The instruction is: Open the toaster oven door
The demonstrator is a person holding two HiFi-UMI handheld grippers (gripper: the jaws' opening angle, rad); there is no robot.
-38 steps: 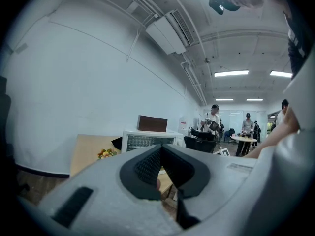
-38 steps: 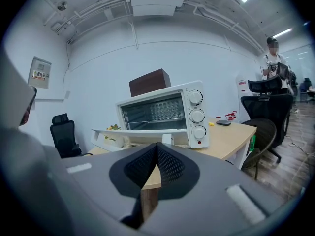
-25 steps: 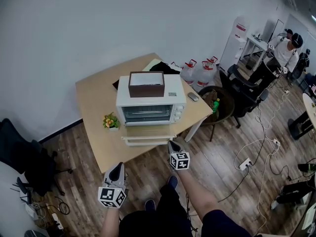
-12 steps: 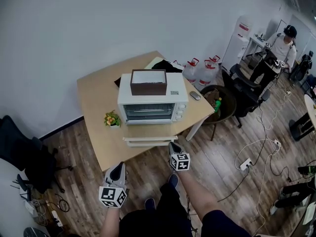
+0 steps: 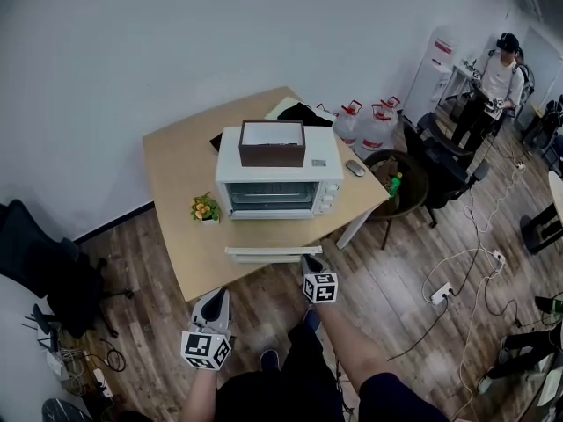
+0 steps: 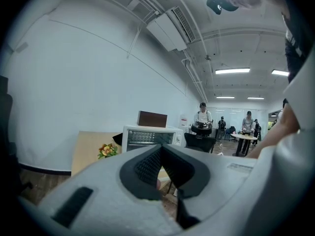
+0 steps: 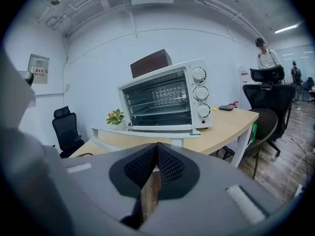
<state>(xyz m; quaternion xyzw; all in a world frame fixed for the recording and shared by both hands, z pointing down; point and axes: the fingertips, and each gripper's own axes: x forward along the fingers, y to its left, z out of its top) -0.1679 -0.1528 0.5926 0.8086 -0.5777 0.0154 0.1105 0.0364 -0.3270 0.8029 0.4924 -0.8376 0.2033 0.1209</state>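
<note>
The left gripper (image 6: 161, 148) has its jaws pressed together at the tips with nothing between them, and the right gripper (image 7: 157, 146) is likewise closed and empty. Both hang off the near edge of the tabletop (image 5: 176, 178), the right one just short of the door (image 7: 147, 130). That door already lies folded down flat from the toaster oven (image 5: 277, 178), which stands mid-table facing the near edge, so the task looks done. The likely mishap is the right gripper nudging forward into the handle and jolting the oven, which could shift the brown box (image 5: 272, 143) on top. The hinges are out of sight, and the left gripper's own body hides the door.
</note>
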